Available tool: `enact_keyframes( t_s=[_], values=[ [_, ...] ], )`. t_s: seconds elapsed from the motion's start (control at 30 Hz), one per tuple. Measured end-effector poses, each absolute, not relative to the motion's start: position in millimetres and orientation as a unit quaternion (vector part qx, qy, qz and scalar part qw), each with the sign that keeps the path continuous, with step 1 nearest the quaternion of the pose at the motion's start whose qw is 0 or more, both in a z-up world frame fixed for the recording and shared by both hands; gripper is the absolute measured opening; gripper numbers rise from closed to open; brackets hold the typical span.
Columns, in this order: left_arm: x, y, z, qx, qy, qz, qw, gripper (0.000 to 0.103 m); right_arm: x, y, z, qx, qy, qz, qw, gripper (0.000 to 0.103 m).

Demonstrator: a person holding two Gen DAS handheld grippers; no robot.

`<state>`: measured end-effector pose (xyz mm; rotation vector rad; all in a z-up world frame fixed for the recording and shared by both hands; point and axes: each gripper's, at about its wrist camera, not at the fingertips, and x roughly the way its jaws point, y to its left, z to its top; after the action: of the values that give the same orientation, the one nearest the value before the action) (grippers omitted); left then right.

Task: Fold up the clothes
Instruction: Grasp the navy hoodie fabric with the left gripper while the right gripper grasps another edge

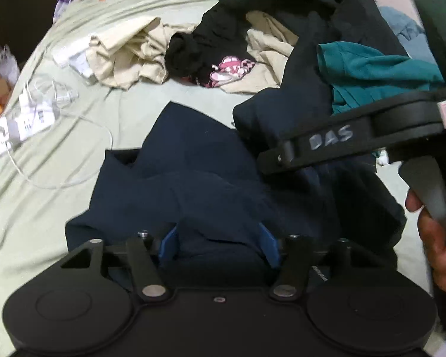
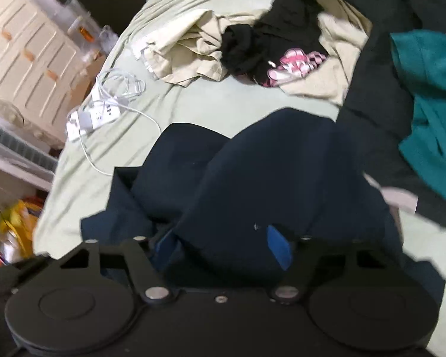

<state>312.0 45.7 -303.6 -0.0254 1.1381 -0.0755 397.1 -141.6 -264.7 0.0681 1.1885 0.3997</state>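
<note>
left gripper (image 1: 218,245): blue pads wide apart; navy cloth bunched between them; a firm grip cannot be told
right gripper (image 2: 223,245): pads spread; navy fabric draped across the gap; hold unclear
navy garment (image 1: 193,160): on pale green bedsheet (image 1: 44,208), near edge
pile behind: beige garment (image 1: 128,50); black shirt with pink print (image 1: 223,59); teal shirt (image 1: 377,77)
left side: white charger and cable (image 1: 29,119)

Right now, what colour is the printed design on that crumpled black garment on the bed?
Pink and white, on the crumpled black garment; the print shows best in the left wrist view.

navy cloth (image 1: 199,178) hides both grippers' fingers (image 2: 278,248); right view blurred.
</note>
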Motion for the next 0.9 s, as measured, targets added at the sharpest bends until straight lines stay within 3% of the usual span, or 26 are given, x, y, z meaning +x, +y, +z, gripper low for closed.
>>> enact_keyframes(
  t_s=[0.03,0.1,0.17,0.27,0.5,0.9],
  values=[
    [313,47,-304,-0.01,0.54,-0.036,0.841,0.043,398,-142,-265,0.027,0.555,0.184,0.811,0.045],
    [314,48,-304,-0.007,0.544,-0.035,0.839,0.032,399,-143,-265,0.017,0.552,0.18,0.814,0.043],
    [315,50,-303,-0.004,0.547,-0.035,0.836,0.023,400,-144,-265,0.007,0.549,0.175,0.817,0.014],
    [311,59,-299,-0.003,0.546,-0.019,0.838,0.009,402,-146,-266,-0.008,0.545,0.167,0.821,0.007],
    [299,84,-285,-0.004,0.538,0.026,0.842,0.008,405,-156,-266,-0.039,0.536,0.142,0.831,0.003],
    [269,137,-257,-0.03,0.518,0.121,0.846,0.006,380,-312,-251,0.032,0.538,-0.033,0.842,0.002]
  ],
)
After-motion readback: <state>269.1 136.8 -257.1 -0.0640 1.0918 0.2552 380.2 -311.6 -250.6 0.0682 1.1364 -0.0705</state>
